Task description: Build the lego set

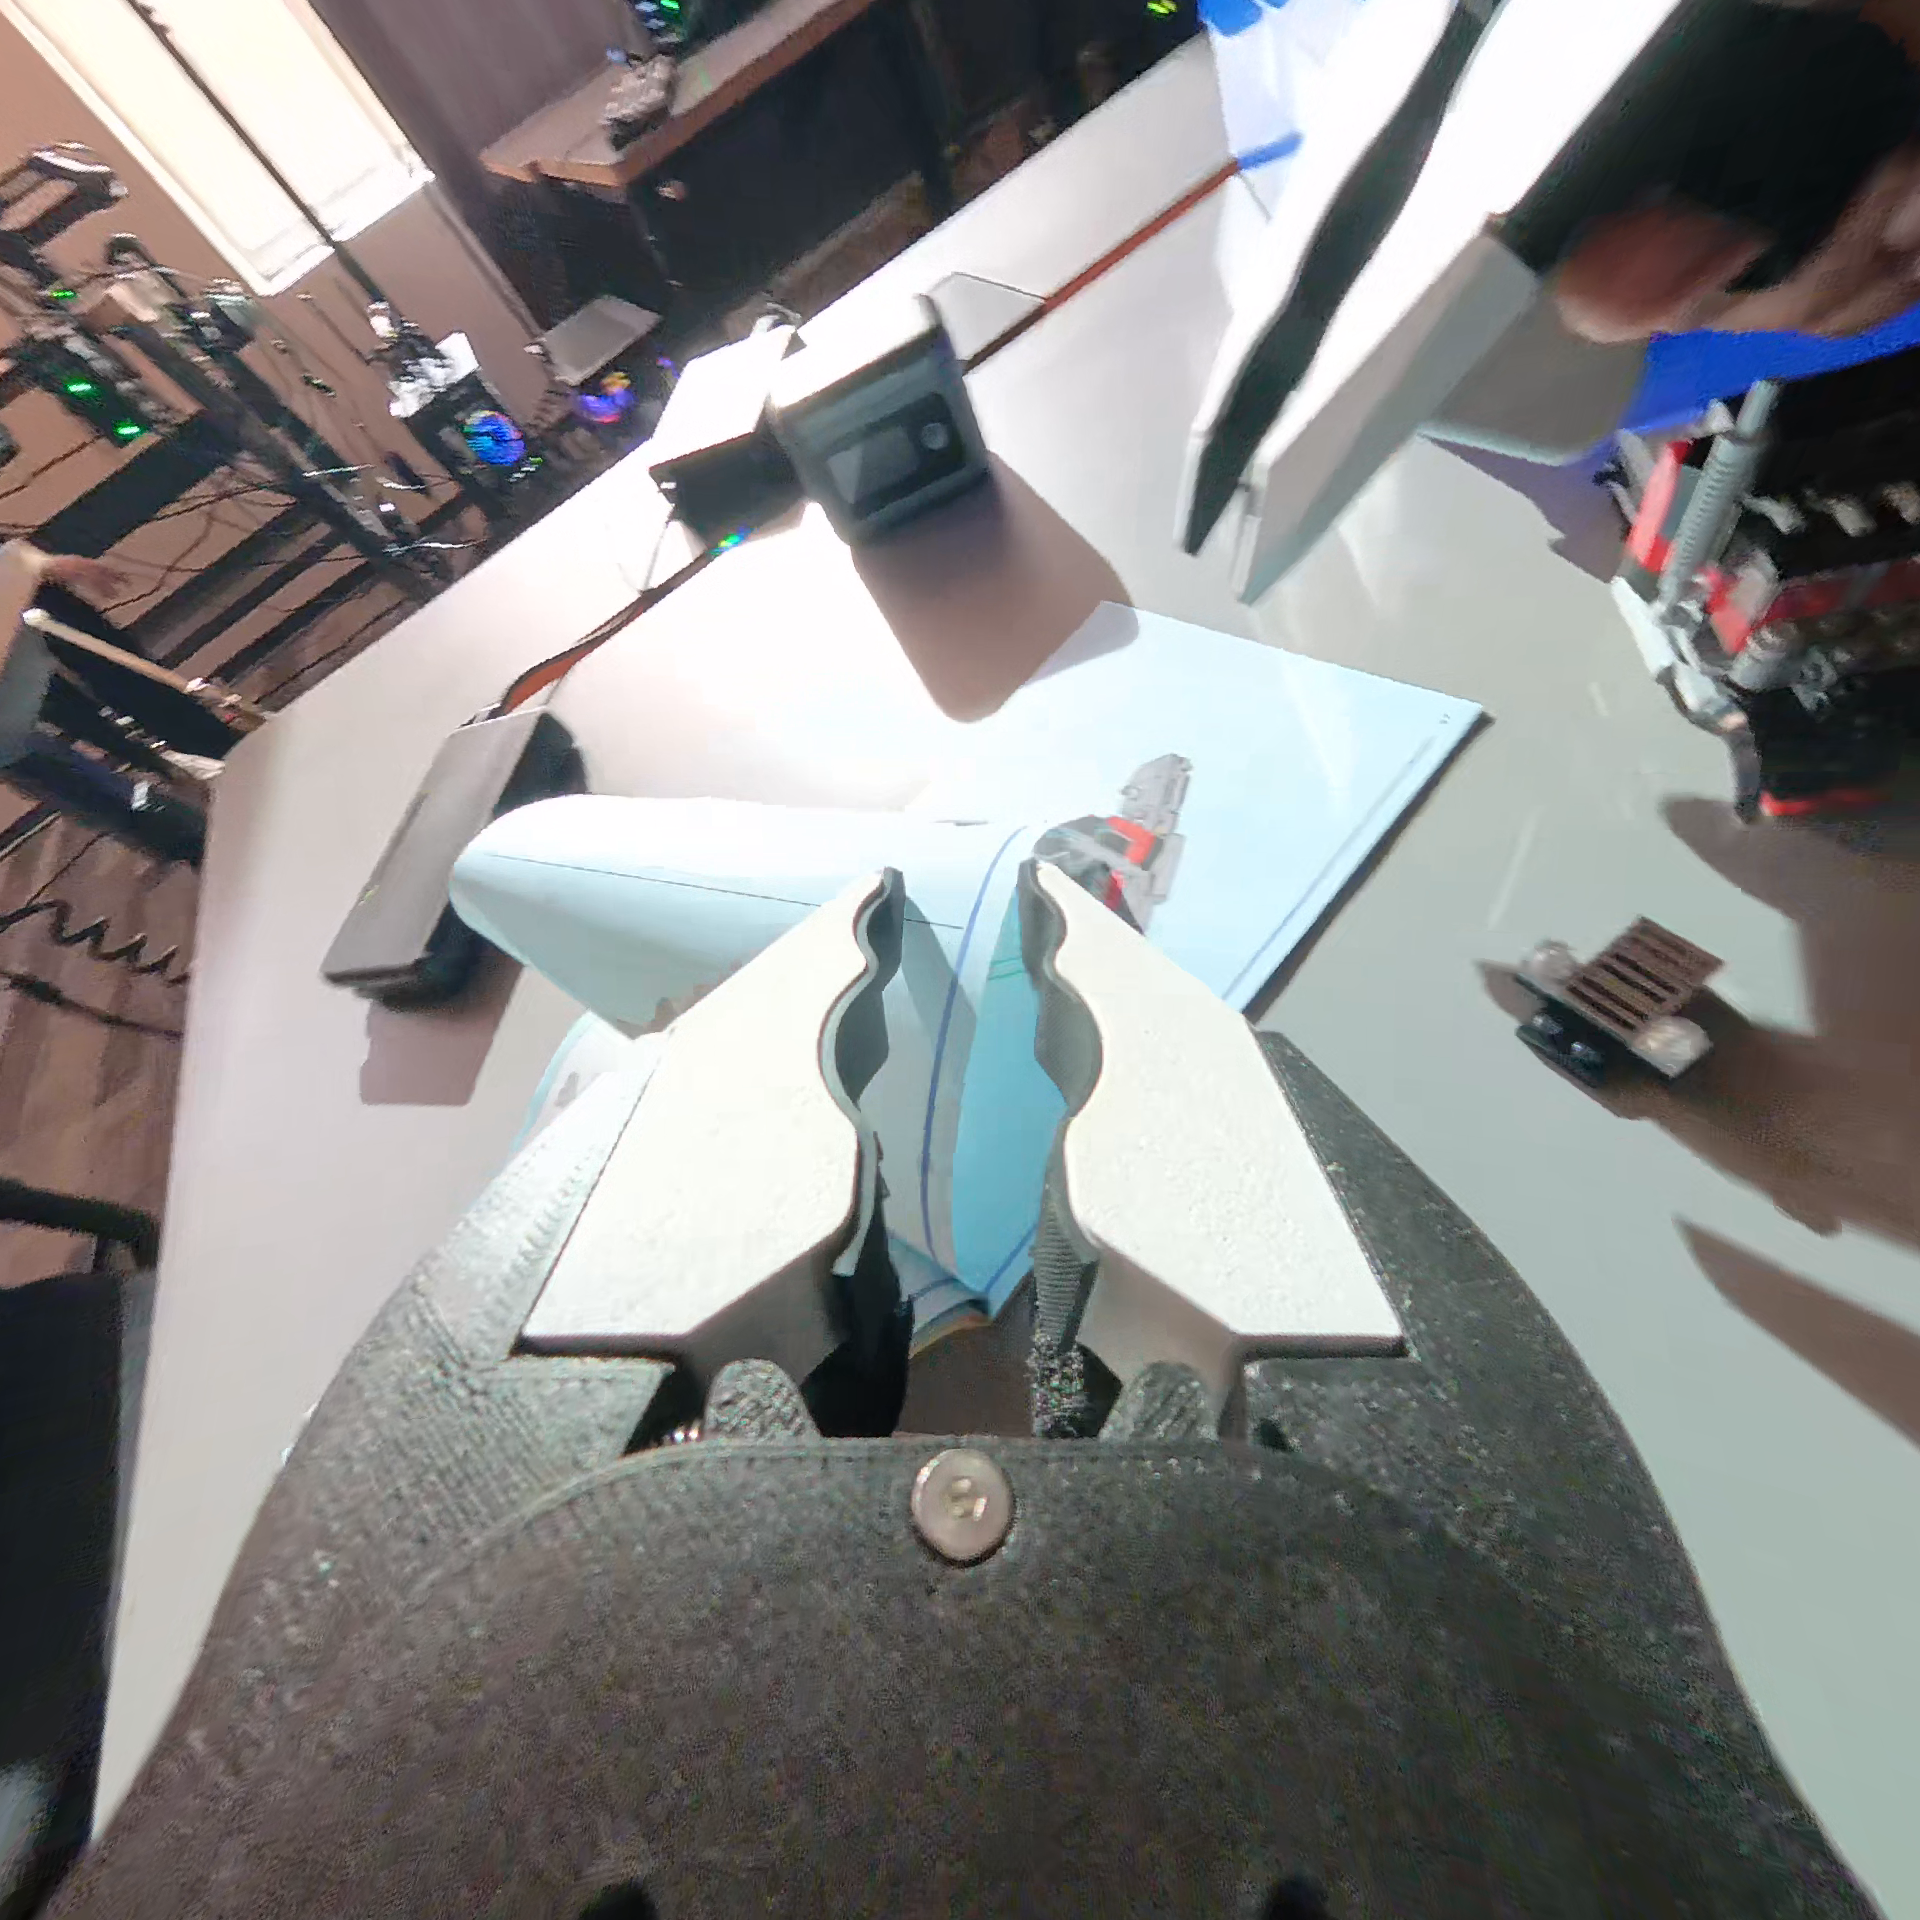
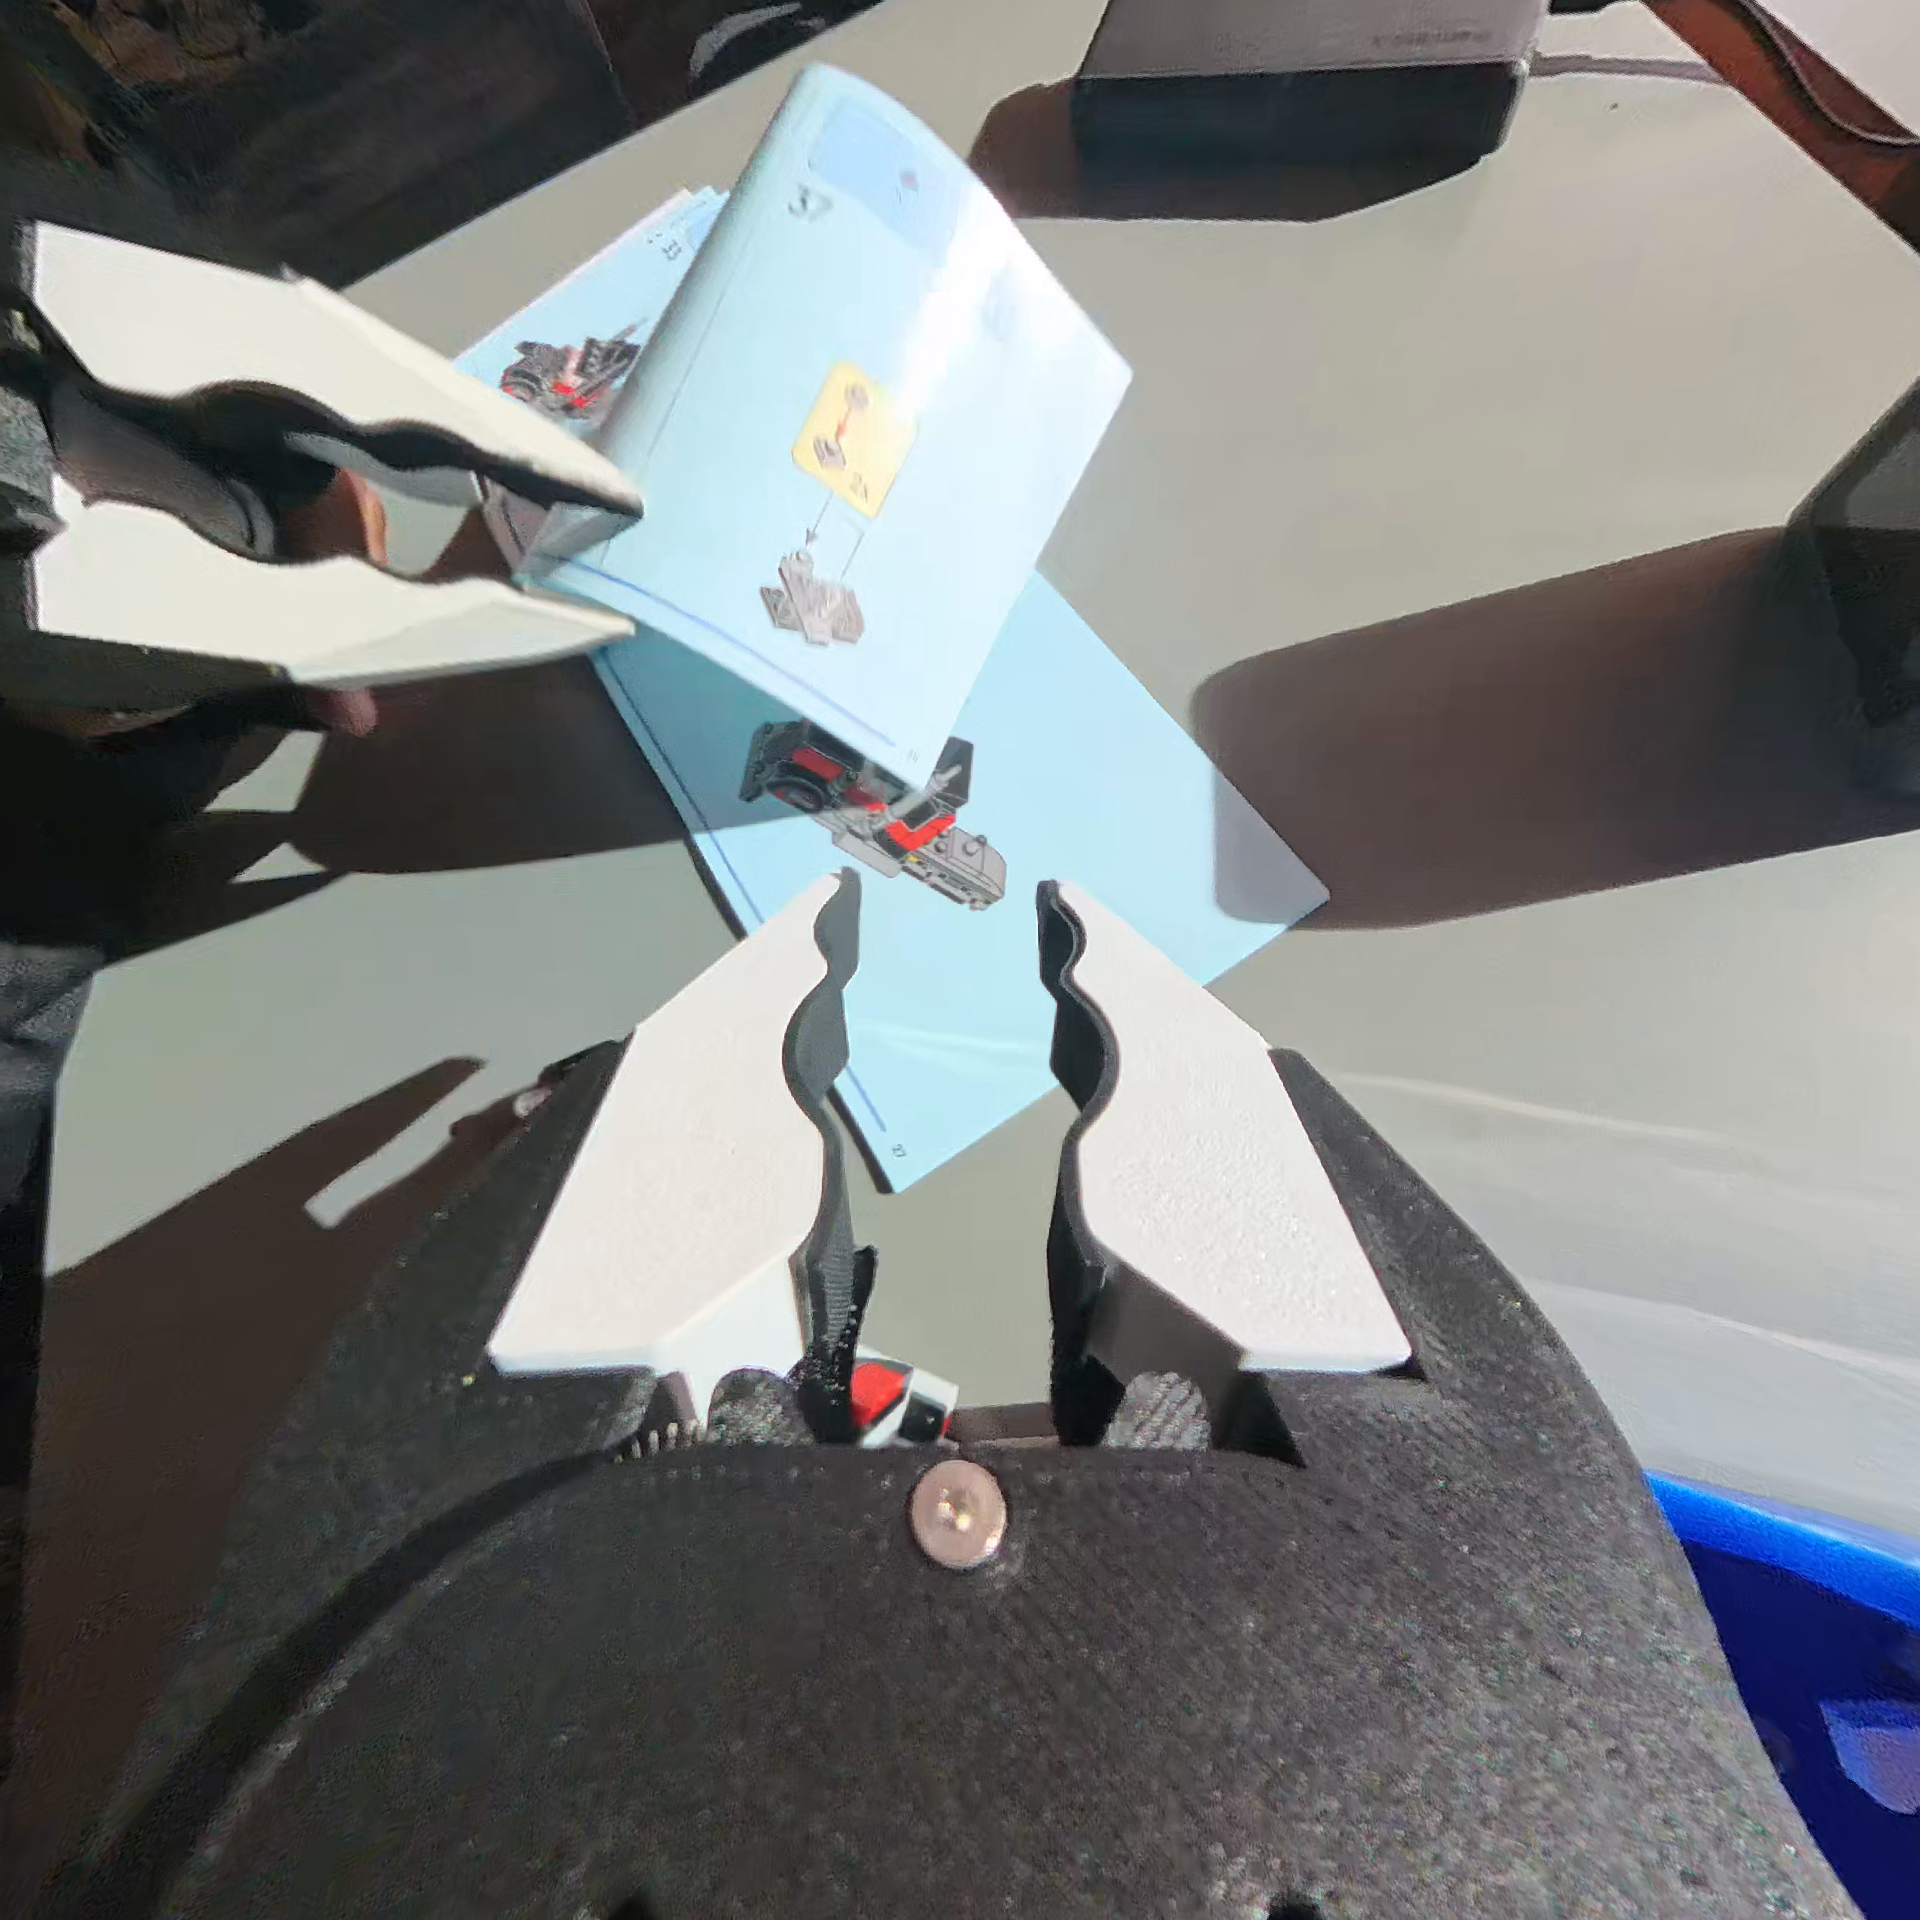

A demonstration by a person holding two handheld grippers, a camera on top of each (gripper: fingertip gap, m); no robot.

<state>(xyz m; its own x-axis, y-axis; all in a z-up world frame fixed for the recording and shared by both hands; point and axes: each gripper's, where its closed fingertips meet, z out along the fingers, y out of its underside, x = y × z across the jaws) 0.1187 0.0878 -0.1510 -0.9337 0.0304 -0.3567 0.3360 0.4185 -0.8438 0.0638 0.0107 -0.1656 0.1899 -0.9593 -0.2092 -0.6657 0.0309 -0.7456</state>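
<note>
1. Your left gripper [image 2: 582,566] has its jaws nearly together on the edge of one page of the instruction booklet [image 2: 883,436]. In its own wrist view a gap shows between the fingers, so I judge it pinches the paper, but I cannot tell it for sure.
2. The held page stands lifted and curved, and the other pages lie flat on the grey table [image 2: 1455,1039].
3. Your right gripper [image 2: 945,894] hangs above the flat page with its jaws apart and nothing between them.
4. The half-built red and black lego truck [image 1: 1756,582] stands on the table, well apart from the booklet. A small brown grille piece [image 1: 1616,997] lies near the booklet corner.
5. I judge that the step in hand is turning a page, not building.
6. The next move calls for laying the page down flat, then releasing it gently so the thin paper does not tear or spring back.
</note>
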